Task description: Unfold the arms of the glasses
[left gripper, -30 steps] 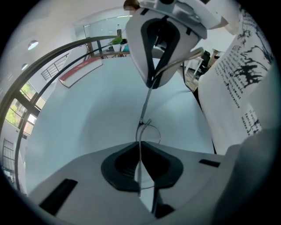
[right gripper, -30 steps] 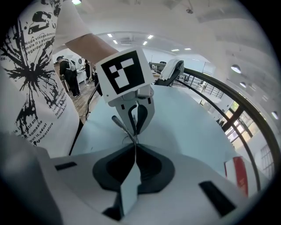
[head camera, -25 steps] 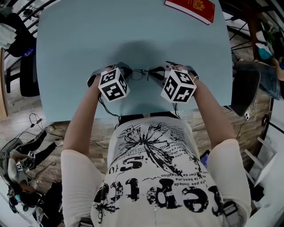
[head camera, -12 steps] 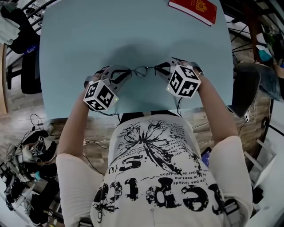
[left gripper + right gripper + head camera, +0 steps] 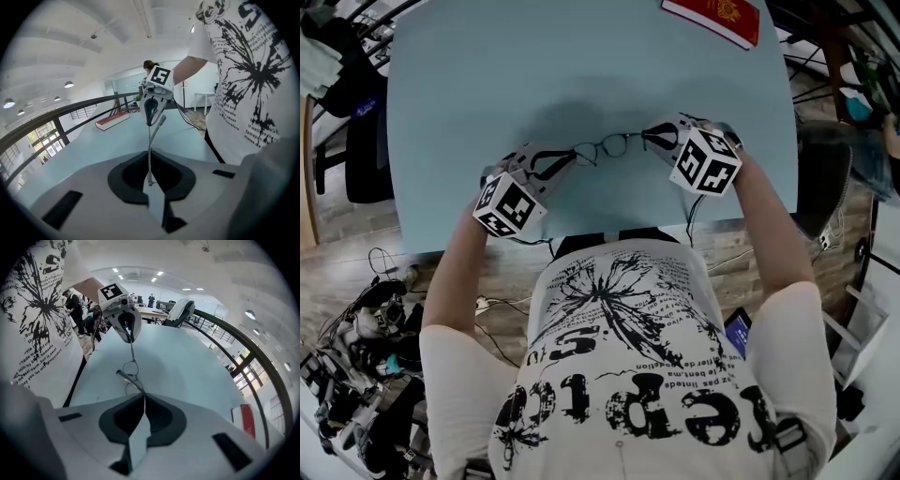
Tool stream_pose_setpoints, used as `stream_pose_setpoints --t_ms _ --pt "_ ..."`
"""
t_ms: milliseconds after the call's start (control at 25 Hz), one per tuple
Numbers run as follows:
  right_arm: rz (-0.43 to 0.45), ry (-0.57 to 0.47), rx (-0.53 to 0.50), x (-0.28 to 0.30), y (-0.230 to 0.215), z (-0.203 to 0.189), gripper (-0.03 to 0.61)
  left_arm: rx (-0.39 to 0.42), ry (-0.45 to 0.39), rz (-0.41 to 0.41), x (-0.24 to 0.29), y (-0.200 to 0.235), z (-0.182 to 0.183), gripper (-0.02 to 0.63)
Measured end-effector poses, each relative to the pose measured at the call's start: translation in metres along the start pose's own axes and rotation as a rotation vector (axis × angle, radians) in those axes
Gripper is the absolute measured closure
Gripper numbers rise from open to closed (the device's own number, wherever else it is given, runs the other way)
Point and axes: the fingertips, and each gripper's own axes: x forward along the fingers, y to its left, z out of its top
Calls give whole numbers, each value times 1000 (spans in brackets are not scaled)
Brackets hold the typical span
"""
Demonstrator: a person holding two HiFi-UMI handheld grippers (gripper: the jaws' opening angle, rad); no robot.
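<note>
Both claws are gripping the glasses (image 5: 605, 147) right now, one from each end. The left claw (image 5: 565, 157) is sitting practically closed, its two pads pinching a thin metal wire of the frame. In the left gripper view that wire is running straight up from the left claw (image 5: 150, 182) toward the other gripper, with a grey-tipped arm of the glasses (image 5: 151, 140) sticking out beside it. The right claw (image 5: 651, 140) is doing the same on the other side, jaws squeezed nearly together on the thin wire at that end. In the right gripper view the right claw (image 5: 140, 401) is clamping it just below the two round lenses of the glasses (image 5: 131, 368), and a dark-tipped arm is poking out to the left. I'm guessing each one is holding near a hinge, but the wire is too thin to tell for sure.

The glasses are hanging stretched between the two claws at the near part of the light blue worktop (image 5: 487, 75), right in front of the person. A red book (image 5: 712, 17) is lying at the far edge, well apart from all this.
</note>
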Motion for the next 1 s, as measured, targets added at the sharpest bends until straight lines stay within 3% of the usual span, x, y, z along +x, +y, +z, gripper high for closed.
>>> stream_pose_setpoints --t_ms 400,1000 --pt "-34 8 70 4 -3 3 558 -23 -24 -11 -14 0 -21 586" --pt "-80 -3 94 7 19 17 552 -66 0 51 -13 17 -26 584"
